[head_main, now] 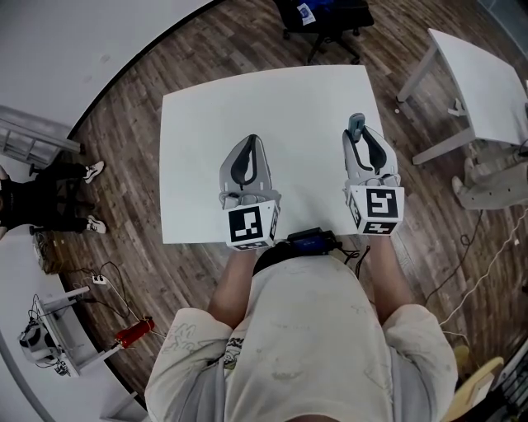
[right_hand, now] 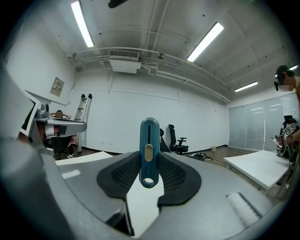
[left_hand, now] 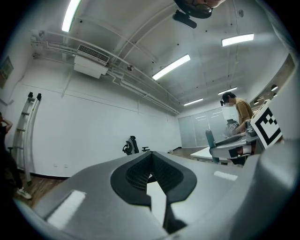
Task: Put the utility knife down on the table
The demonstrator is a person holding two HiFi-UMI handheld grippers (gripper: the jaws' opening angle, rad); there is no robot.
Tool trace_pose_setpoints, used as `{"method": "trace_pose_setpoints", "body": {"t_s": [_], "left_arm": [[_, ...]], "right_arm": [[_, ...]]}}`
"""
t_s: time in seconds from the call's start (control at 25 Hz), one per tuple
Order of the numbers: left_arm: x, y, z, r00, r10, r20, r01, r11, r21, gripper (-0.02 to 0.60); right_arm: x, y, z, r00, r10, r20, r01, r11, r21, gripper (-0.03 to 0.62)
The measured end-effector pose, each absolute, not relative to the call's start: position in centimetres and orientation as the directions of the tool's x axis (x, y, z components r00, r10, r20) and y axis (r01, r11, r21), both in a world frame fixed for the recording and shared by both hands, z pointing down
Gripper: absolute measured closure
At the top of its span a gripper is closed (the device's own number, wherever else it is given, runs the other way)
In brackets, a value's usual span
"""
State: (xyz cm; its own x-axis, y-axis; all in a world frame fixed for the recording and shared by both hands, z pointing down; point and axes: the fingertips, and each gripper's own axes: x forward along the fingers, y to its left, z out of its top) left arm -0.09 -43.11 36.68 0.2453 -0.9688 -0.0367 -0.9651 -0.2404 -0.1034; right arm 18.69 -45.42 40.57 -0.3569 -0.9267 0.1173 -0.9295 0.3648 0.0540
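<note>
A blue utility knife [head_main: 355, 125] with a pale slider stands upright between the pads of my right gripper [head_main: 360, 136], over the right part of the white table [head_main: 206, 124]. In the right gripper view the knife [right_hand: 149, 152] sticks up from the jaws of that gripper [right_hand: 149, 165], which is shut on it. My left gripper [head_main: 250, 142] hovers over the table's middle, level, with its tips together and nothing in them. The left gripper view shows its own dark pads [left_hand: 136, 171] meeting at the tip, and the knife [left_hand: 208, 138] off to the right.
A black office chair [head_main: 326, 16] stands beyond the table's far edge. A second white table [head_main: 487, 74] is at the right. A person sits at the left [head_main: 41, 198]. Cables [head_main: 487, 272] lie on the wooden floor.
</note>
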Motion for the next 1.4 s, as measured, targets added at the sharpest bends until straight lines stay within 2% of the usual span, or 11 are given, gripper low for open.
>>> {"method": "trace_pose_setpoints", "body": {"t_s": [0.2,0.4,0.64,0.96,1.4], "left_arm": [[-5.0,-43.3,36.8,0.24,-0.97,-0.046,-0.968,-0.235,-0.085,0.569],[-6.7,-43.7,37.6,0.238,-0.97,-0.048,-0.969,-0.235,-0.076,0.569],[-12.8,-43.6,37.4,0.233,-0.971,-0.051,-0.971,-0.23,-0.061,0.569],[-15.7,-45.9,37.9,0.224,-0.974,-0.048,-0.974,-0.221,-0.045,0.569],[-16.6,-46.5,38.3,0.213,-0.975,-0.054,-0.977,-0.211,-0.042,0.569]], "right_arm": [[13.9,-46.5,42.2,-0.357,-0.917,0.177,-0.926,0.373,0.067,0.464],[12.3,-48.2,45.8,-0.345,-0.903,0.254,-0.926,0.372,0.064,0.464],[6.4,-49.4,48.0,-0.331,-0.887,0.323,-0.92,0.379,0.098,0.464],[3.5,-52.6,52.1,-0.315,-0.852,0.418,-0.911,0.395,0.119,0.464],[3.1,-53.6,58.1,-0.289,-0.791,0.539,-0.904,0.411,0.119,0.464]]}}
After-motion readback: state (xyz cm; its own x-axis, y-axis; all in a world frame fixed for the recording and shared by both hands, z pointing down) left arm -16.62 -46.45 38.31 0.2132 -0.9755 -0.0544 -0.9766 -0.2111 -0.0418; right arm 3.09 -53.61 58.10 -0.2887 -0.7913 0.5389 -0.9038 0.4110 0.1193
